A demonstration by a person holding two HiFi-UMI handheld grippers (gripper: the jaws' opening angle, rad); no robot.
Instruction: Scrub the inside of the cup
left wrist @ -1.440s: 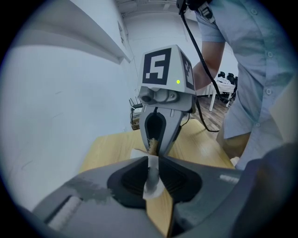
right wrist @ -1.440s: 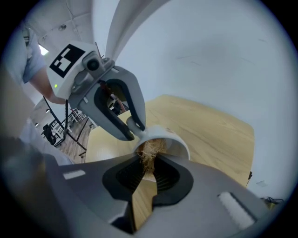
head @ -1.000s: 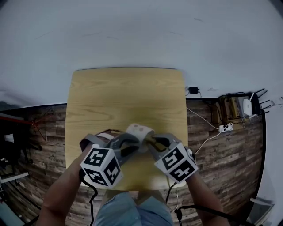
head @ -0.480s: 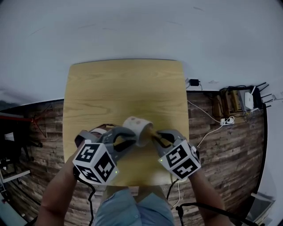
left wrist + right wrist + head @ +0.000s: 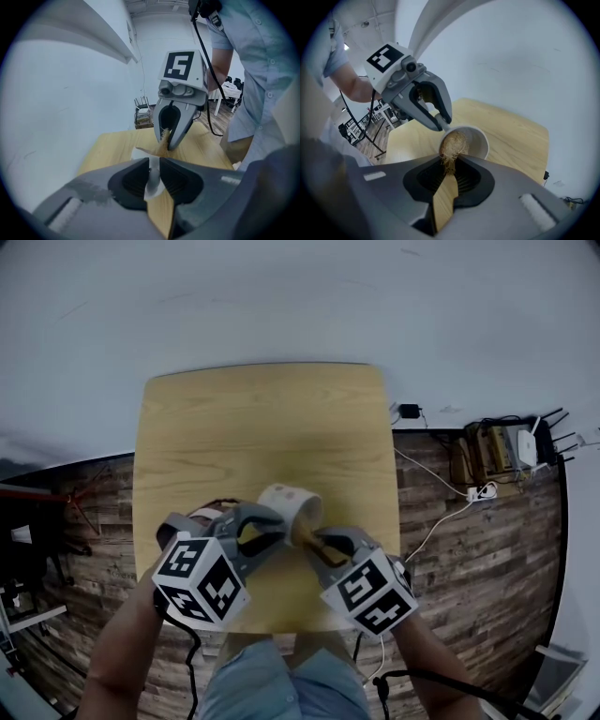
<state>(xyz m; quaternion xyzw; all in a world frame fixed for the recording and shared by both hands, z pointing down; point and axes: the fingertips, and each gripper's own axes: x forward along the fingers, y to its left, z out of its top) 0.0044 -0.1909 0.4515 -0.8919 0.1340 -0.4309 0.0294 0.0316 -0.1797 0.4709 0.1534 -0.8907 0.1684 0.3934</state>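
Your left gripper (image 5: pixel 265 532) pinched the white round cup (image 5: pixel 286 502) by its wall, mouth facing your right gripper (image 5: pixel 317 542), whose jaws clamped the tan fibrous scrubber tuft (image 5: pixel 452 146) poking straight inside.

No readable words or numbers, only black-and-white square markers on the cube (image 5: pixel 200 579) of the left gripper (image 5: pixel 275 524), same on the cube (image 5: pixel 367 592) of the right gripper (image 5: pixel 315 540).
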